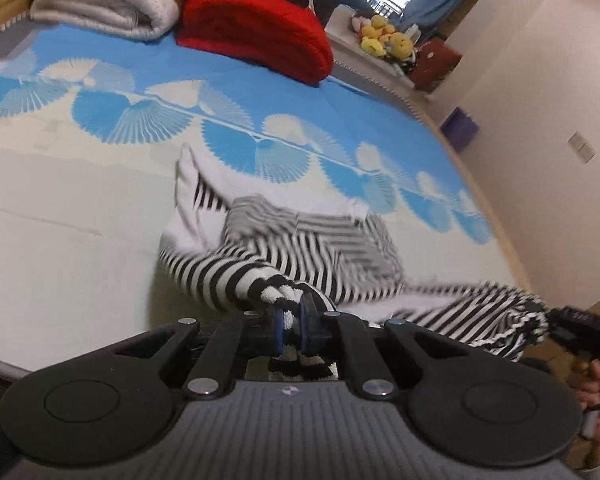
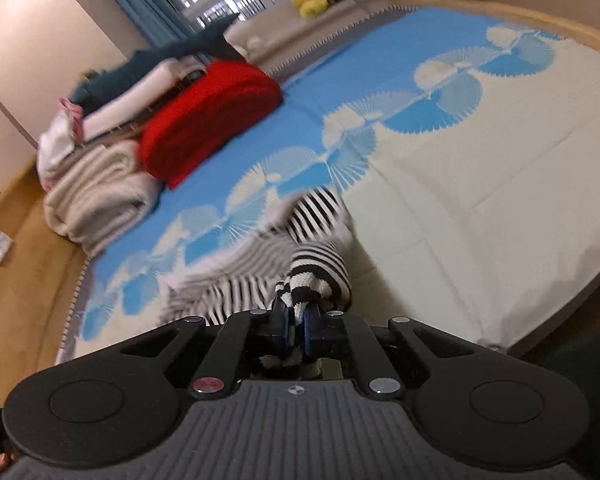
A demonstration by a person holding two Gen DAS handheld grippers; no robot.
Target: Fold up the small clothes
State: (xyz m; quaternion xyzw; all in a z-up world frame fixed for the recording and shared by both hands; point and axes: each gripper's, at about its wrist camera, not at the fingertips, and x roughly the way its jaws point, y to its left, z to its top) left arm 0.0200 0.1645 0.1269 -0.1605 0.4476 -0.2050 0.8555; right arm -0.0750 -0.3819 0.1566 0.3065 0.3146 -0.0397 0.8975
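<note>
Striped top [image 1: 300,248] hangs stretched between both claws, left claw [image 1: 292,322] and right claw [image 2: 298,330] each pinched tight on a bunched edge, its bulk trailing ahead onto the bed [image 1: 80,240].

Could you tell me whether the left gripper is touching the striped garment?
Touching. In the left wrist view the left gripper is shut on a bunched fold of the striped garment, with cloth pinched between its blue pads.
</note>
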